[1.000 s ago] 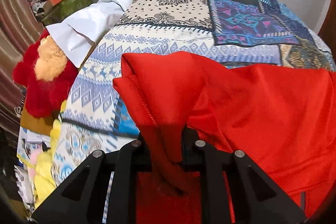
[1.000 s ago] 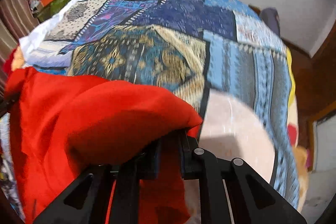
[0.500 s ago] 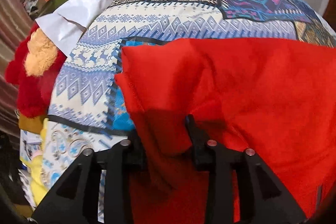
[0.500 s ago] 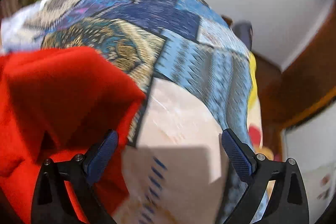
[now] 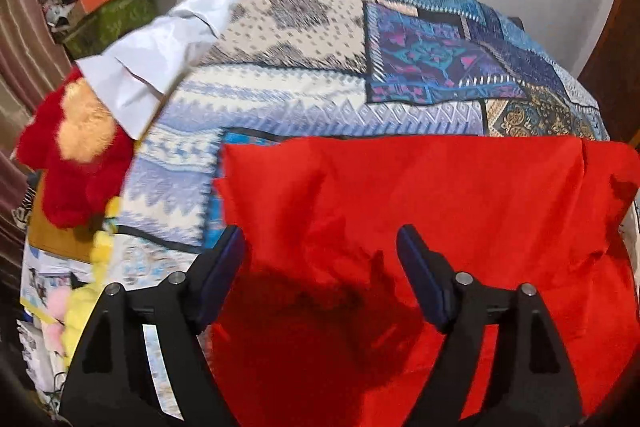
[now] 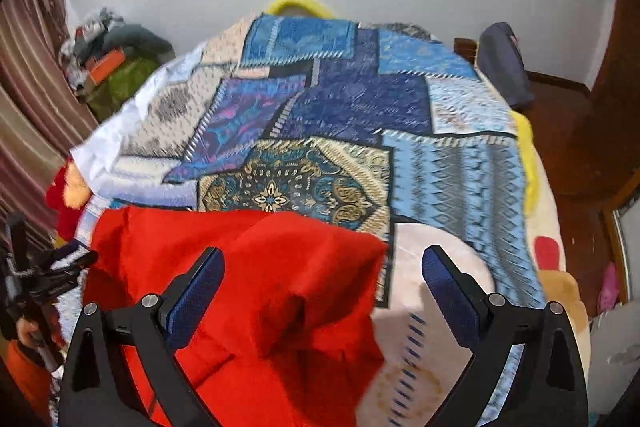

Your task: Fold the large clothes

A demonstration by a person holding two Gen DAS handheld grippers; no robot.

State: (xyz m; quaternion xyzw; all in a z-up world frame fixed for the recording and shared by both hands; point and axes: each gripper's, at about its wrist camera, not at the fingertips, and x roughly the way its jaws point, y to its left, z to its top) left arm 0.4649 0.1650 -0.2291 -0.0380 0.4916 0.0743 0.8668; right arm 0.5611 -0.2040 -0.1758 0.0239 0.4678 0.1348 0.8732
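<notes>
A large red garment [image 5: 420, 227] lies folded over on the patchwork bedspread [image 5: 320, 75], its far edge running straight across. It also shows in the right wrist view [image 6: 248, 267], bunched at its right corner. My left gripper [image 5: 320, 255] is open and empty, hovering over the garment's near left part. My right gripper [image 6: 322, 279] is open and empty, above the garment's right corner, with its right finger over the pale blanket [image 6: 432, 267].
A red and tan plush toy [image 5: 76, 155] and a white cloth [image 5: 152, 67] lie at the bed's left edge. A pile of clutter [image 5: 104, 3] sits in the far left corner by a striped curtain [image 6: 28, 99]. A wooden floor [image 6: 568, 131] lies to the right.
Both grippers opened and let go of the red garment, then pulled back and up. The garment now lies spread on the bed with a straight far edge.
</notes>
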